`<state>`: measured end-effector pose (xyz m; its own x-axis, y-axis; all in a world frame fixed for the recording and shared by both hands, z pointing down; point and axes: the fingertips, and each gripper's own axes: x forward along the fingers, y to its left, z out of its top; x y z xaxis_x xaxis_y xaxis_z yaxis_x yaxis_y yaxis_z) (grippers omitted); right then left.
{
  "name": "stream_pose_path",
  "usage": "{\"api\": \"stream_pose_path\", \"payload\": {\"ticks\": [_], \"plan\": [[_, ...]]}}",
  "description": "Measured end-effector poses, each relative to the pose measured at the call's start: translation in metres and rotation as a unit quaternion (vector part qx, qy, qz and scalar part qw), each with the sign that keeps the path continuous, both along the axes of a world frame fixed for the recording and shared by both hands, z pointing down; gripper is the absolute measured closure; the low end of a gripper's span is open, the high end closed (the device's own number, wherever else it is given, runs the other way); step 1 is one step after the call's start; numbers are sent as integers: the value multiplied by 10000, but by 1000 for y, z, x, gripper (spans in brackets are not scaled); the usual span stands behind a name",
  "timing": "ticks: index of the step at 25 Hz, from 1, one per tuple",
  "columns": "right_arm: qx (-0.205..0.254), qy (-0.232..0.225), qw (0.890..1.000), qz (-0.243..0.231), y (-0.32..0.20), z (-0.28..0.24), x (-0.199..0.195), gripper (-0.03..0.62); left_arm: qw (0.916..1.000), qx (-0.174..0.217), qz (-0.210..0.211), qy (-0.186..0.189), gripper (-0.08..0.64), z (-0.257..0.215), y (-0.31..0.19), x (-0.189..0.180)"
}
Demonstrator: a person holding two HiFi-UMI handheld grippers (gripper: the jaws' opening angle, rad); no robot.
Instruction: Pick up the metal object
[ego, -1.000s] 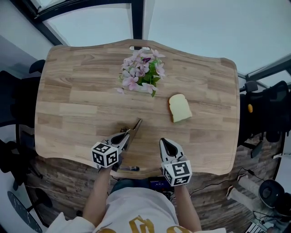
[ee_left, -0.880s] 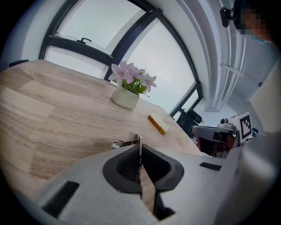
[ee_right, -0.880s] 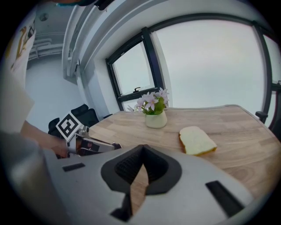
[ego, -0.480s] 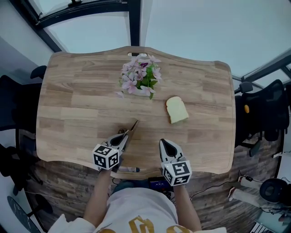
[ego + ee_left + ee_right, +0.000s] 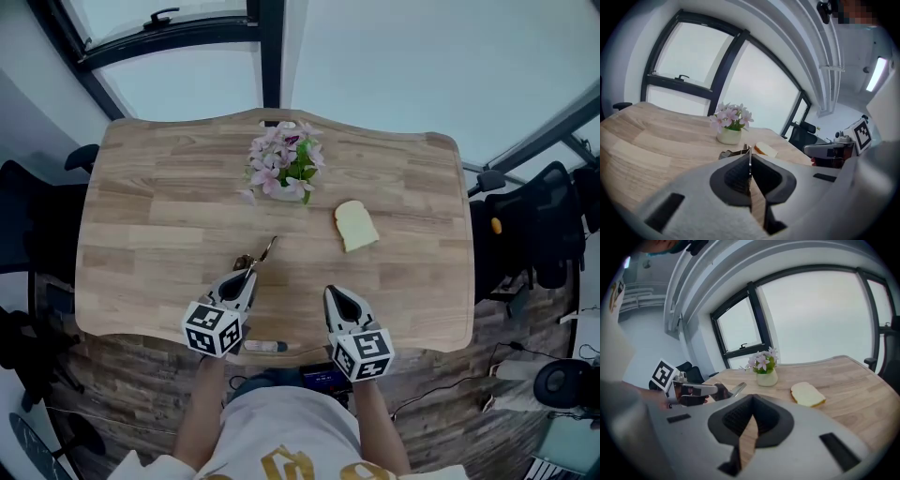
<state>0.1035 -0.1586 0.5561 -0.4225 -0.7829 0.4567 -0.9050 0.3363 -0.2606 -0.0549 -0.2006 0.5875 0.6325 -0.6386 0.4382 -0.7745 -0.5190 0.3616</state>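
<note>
The metal object [image 5: 260,253] is a slim, shiny tool with a narrow tip. My left gripper [image 5: 246,276] is shut on its near end, over the wooden table [image 5: 150,216] near the front edge. In the left gripper view its thin edge [image 5: 748,161] stands pinched between the jaws of the left gripper [image 5: 749,158] and its tip pokes out ahead. The right gripper view shows the metal object [image 5: 736,389] sticking out of the left gripper [image 5: 715,392]. My right gripper [image 5: 334,293] hangs beside it, shut and empty, and its jaws [image 5: 752,405] meet at the tips.
A small pot of pink flowers [image 5: 281,164] stands at the table's far middle. A slice of bread [image 5: 356,225] lies to its right. Black chairs stand at the left [image 5: 28,216] and at the right [image 5: 525,234]. Windows are beyond the far edge.
The head view has drifted a little. My left gripper keeps its hold on the metal object, whose tip now points slightly farther from me. The right gripper has hardly moved.
</note>
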Motion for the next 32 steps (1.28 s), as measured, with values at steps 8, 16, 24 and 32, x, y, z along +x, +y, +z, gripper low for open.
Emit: {"api": "stream_pose_path", "payload": {"ticks": [8,16,24,32], "plan": [[630,29,9974,352,12,-49,-8,581,9967,798,138,13,540,-58,22,5],[1177,455,9896,691,41,-88,-8,581,9928,1177,-65,228,540,-112,49,4],[1635,529,9814,857,62,-122,-9,581,9828,1784,-303,368,540,-161,80,-6],[1757,541,9806,677,70,-130,-26,582,9752,2157,-408,271,540,-180,89,-21]]}}
